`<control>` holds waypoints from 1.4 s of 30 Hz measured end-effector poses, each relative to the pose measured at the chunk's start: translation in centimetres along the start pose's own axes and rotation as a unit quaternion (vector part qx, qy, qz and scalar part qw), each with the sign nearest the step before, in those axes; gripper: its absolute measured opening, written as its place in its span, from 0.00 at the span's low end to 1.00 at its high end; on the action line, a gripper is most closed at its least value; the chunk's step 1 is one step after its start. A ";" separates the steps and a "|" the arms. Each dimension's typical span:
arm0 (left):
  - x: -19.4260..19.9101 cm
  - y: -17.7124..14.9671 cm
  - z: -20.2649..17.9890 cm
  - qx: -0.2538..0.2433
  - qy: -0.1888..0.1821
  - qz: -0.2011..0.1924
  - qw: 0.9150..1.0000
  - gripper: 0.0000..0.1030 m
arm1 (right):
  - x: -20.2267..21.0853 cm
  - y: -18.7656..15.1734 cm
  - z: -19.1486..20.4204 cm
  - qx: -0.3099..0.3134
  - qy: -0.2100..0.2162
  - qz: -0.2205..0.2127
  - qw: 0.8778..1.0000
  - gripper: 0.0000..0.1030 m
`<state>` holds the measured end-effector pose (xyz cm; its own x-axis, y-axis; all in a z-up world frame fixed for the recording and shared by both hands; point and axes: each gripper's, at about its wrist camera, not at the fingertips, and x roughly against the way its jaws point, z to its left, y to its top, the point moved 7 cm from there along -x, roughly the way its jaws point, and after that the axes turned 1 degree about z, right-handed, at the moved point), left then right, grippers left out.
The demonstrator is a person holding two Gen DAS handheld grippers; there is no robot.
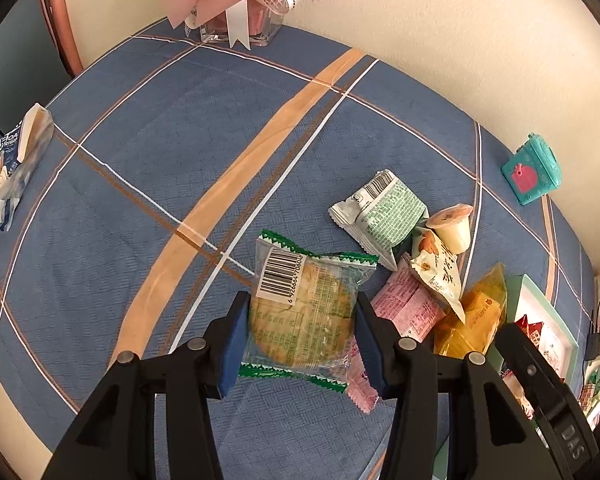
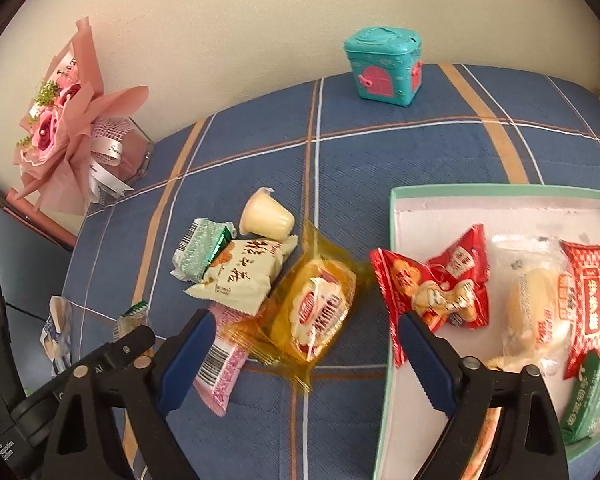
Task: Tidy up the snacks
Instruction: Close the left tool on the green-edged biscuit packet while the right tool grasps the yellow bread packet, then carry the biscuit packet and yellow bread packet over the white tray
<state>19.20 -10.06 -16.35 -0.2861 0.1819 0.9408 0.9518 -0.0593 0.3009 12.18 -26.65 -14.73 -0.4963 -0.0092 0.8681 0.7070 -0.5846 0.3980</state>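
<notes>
Between your left fingers: the left gripper point(image 1: 300, 324) is clamped on the clear green-edged cracker packet point(image 1: 305, 308), barcode side up, one blue pad on each side of it.
Left fingers, surroundings: the packet overlaps a pink wafer packet point(image 1: 406, 312) lying on the bench point(image 1: 140, 184) just to its right.
Your right fingers: the right gripper point(image 2: 304, 354) is spread wide with nothing between the pads; the yellow cake packet point(image 2: 312, 312) lies on the cloth just beyond the gap.
Right finger on the box side: it hangs over the near left edge of the green-rimmed box point(image 2: 500, 192), just beside a red snack packet point(image 2: 416, 292).
Loose pile: the cream packet with brown lettering point(image 2: 244, 276) lies against the yellow cake packet; the green foil packet point(image 2: 200, 252) and the pudding cup point(image 2: 266, 220), which lies on its side, touch it.
Box contents: red packets, a clear-wrapped pale bun point(image 2: 534, 304) and a green packet point(image 2: 588, 392) lie on its white floor.
Further out: a teal toy box point(image 2: 384, 66) stands near the wall, and a pink bouquet point(image 2: 64, 120) leans at the far left corner.
Left edge of the bench: a blue-and-white bag point(image 1: 8, 168) lies well apart from the pile.
</notes>
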 end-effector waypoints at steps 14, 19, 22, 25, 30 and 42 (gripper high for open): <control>-1.9 0.3 -0.4 -0.005 -0.002 0.012 1.000 0.50 | -4.0 -0.5 -0.7 -0.030 0.008 0.035 0.999 0.54; -2.4 0.1 -0.4 -0.006 0.000 0.017 1.000 0.50 | -5.0 -0.7 -0.4 -0.035 0.015 0.040 0.998 0.54; -2.5 0.0 -0.3 -0.005 0.002 0.018 1.000 0.50 | -5.5 -0.8 -0.3 -0.039 0.022 0.043 0.998 0.46; -2.4 0.0 -0.3 -0.006 0.002 0.016 1.000 0.50 | -5.4 -0.8 0.0 -0.036 0.020 0.042 0.998 0.43; -1.9 -0.2 -0.4 -0.011 0.003 0.011 1.000 0.50 | -4.7 -0.8 -0.2 -0.032 0.012 0.037 0.999 0.41; 1.0 -0.3 -2.5 -0.041 0.006 -0.019 0.999 0.50 | -0.7 -0.4 -1.4 -0.045 0.029 0.021 0.998 0.40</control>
<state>18.34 -12.34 -15.12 -0.3226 0.1743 0.9303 0.9286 -0.1321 0.3468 11.53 -27.56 -15.97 -0.4967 -0.0811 0.8641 0.6813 -0.6533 0.3302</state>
